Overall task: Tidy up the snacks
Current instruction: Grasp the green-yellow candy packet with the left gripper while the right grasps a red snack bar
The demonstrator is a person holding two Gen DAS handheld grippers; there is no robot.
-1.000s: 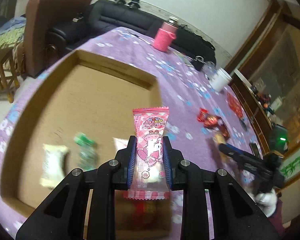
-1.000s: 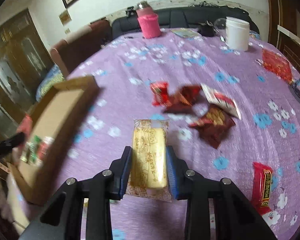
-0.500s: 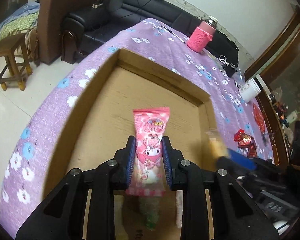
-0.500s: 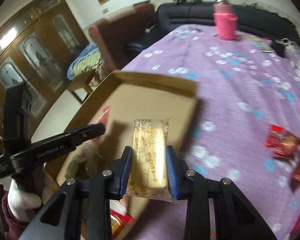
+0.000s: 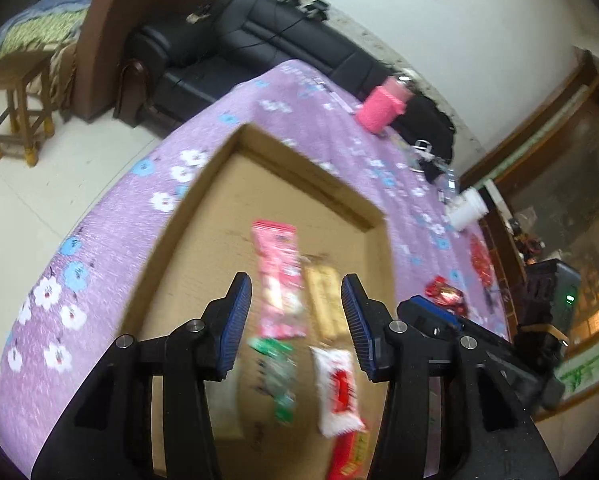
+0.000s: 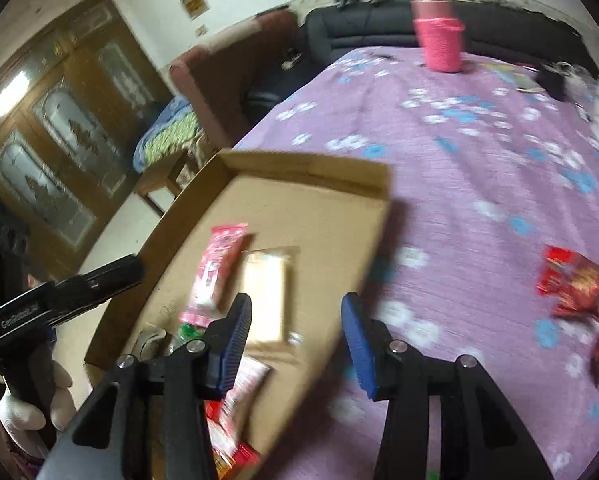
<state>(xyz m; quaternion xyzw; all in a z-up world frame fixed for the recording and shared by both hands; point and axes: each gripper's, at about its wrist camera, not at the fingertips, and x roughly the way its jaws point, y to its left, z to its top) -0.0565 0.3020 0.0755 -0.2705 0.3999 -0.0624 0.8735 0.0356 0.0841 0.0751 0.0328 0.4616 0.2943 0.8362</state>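
Two packets, the pink one (image 5: 278, 280) and the yellow biscuit (image 6: 265, 296), lie side by side in the box (image 5: 203, 216), below both opening, empty claws: left (image 5: 295, 320), right (image 6: 295, 324).

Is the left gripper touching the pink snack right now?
Apart. The left wrist view shows the opening left gripper with clear gaps to the pink snack in the box.

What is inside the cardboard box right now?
The box holds a pink packet beside a yellow biscuit pack, plus a green packet, a white-and-red packet and a red one. The gripper fingers cover the near corners.
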